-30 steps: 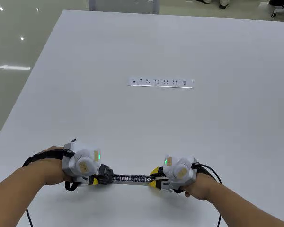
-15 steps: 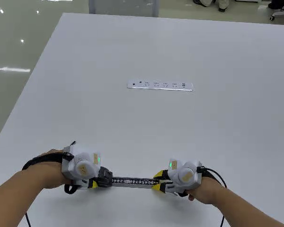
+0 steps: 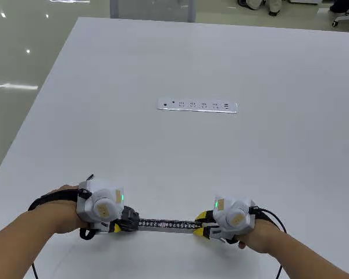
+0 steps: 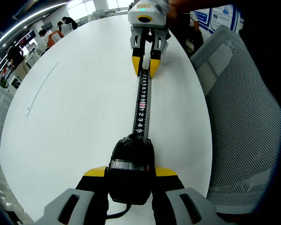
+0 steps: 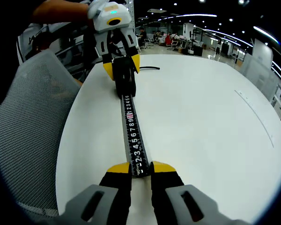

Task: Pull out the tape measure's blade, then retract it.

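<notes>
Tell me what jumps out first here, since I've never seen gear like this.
A tape measure blade, pulled out straight near the front edge of the white table, catches the eye first. The left gripper clamps its black case, and the right gripper pinches the blade's tip. Farther back, a power strip lies mid-table.
</notes>
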Available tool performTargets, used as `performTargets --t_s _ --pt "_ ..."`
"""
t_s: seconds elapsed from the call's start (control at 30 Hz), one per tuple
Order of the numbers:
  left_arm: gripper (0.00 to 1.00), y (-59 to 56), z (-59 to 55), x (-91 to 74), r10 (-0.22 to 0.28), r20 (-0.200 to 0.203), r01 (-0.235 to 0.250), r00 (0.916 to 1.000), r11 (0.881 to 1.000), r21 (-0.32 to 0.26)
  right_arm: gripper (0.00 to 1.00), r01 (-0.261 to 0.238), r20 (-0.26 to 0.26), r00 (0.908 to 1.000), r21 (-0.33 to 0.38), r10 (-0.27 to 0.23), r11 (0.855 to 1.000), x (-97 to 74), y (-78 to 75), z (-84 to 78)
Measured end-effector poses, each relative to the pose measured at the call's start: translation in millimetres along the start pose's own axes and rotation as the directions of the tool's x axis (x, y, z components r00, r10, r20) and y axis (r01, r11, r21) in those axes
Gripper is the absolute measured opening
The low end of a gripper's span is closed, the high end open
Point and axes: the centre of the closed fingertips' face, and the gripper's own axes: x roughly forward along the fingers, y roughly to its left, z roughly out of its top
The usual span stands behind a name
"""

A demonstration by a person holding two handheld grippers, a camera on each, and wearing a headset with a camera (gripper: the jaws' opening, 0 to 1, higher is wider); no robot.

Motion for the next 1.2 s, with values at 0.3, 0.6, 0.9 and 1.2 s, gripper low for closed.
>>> performTargets --t_s 0.3,0.6,0.9,1.2 --pt "0.32 -0.5 -0.2 0.2 -0.003 -0.002 0.003 1.0 1.0 -0.006 0.14 0.004 -0.001 1.0 0.008 -0.004 1.0 -6.6 -0.6 -7.1" --pt "0.32 -0.6 -0.3 0.2 -0.006 0.0 0.006 1.0 1.0 -0.009 0.14 0.009 -0.006 0.9999 0.014 -0.009 1.0 -13.6 -1.1 -15.9" --pt "0.32 -0.1 -0.3 0.4 -0.005 0.0 0.005 1.0 1.0 -0.008 0.14 0.012 -0.013 0.9998 0.018 -0.012 1.0 -20.0 -0.2 -22.2" --pt "0.32 0.0 0.0 0.0 -0.004 0.002 0.004 1.0 1.0 -0.008 0.13 0.018 -0.02 0.9997 0.031 -0.017 0.999 -26.6 -3.0 -28.6"
